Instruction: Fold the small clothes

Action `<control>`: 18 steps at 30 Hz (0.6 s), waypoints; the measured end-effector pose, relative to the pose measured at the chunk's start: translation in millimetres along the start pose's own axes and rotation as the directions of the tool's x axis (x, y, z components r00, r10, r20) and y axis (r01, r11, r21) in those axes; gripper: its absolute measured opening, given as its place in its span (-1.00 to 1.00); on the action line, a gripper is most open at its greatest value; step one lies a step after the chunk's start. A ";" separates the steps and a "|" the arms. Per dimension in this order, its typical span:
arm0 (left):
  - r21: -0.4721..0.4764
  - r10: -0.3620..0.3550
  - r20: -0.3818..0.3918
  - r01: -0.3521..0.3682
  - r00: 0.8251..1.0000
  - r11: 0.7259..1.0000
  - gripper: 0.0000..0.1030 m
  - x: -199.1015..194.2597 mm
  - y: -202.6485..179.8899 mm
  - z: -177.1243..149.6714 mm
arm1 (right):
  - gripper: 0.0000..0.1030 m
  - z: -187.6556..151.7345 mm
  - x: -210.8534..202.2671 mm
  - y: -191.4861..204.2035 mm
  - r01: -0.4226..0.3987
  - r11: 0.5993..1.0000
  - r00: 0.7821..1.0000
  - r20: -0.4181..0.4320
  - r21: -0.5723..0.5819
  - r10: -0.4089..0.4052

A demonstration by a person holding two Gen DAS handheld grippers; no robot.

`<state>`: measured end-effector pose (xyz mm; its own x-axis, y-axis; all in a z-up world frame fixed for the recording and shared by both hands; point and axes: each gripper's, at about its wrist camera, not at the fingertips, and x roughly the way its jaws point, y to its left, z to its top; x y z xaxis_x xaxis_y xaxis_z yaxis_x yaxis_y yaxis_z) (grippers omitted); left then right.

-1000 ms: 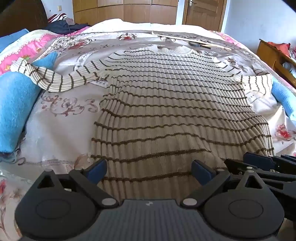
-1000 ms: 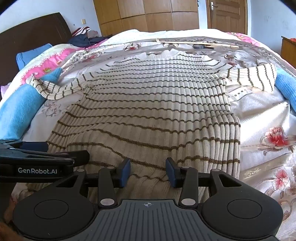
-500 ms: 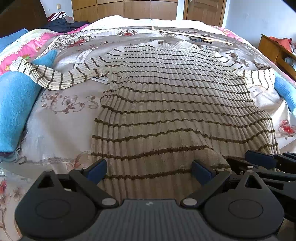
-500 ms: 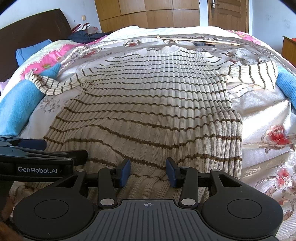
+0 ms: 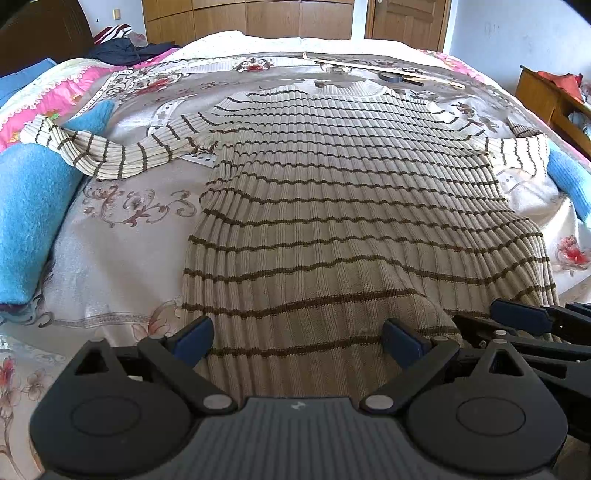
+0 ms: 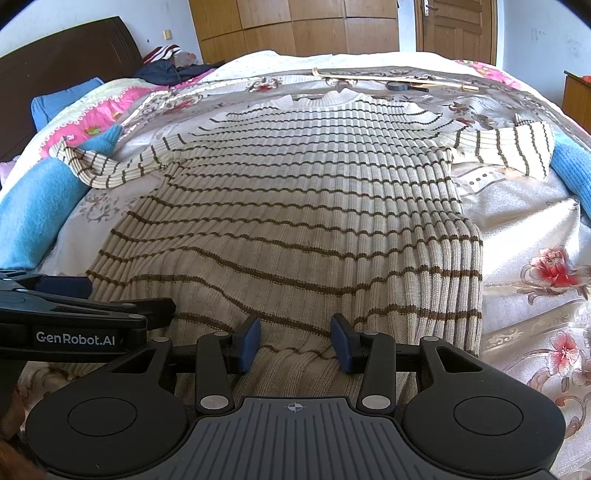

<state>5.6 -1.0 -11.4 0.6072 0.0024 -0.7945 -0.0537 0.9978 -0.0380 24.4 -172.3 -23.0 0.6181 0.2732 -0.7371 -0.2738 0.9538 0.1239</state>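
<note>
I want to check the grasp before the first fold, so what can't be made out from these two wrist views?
- Striped sweater hem: hidden in both views behind the claw bodies.
- Whether the right claw touches the knit: its blue pads stand apart, contact underneath unseen.
- Left claw: wide apart, same doubt.
- Far sleeve cuff: its end runs against a blue towel.
- Small dark item beyond the collar: too small to identify.

We are in a home bedroom. A wide bed with a floral satin bedspread (image 6: 535, 332) fills both views, with a dark wooden headboard (image 6: 70, 70) at its left edge, beside a blue pillow (image 6: 62, 103). Behind the far edge we see honey-brown wooden wardrobe doors (image 6: 295, 26), a panelled wooden room door (image 6: 456, 29) and pale painted walls (image 5: 498, 33).
</note>
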 end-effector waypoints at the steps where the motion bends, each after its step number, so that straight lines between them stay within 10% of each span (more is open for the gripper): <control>1: 0.000 0.000 0.000 0.000 1.000 1.000 1.00 0.0 0.0 0.1 | -0.19 0.0 0.0 0.0 0.000 1.000 1.000 0.000 0.000 0.000; 18: 0.023 0.021 0.057 -0.022 0.998 0.999 1.00 -21.0 -7.6 3.8 | -0.19 3.1 -12.9 -5.1 -0.039 0.999 0.999 0.024 0.031 0.038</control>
<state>-3.7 -8.4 7.9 0.6500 0.0273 -0.7595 -0.0494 0.9988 -0.0064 20.1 -180.3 -12.1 0.6248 0.3120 -0.7157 -0.2743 0.9460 0.1729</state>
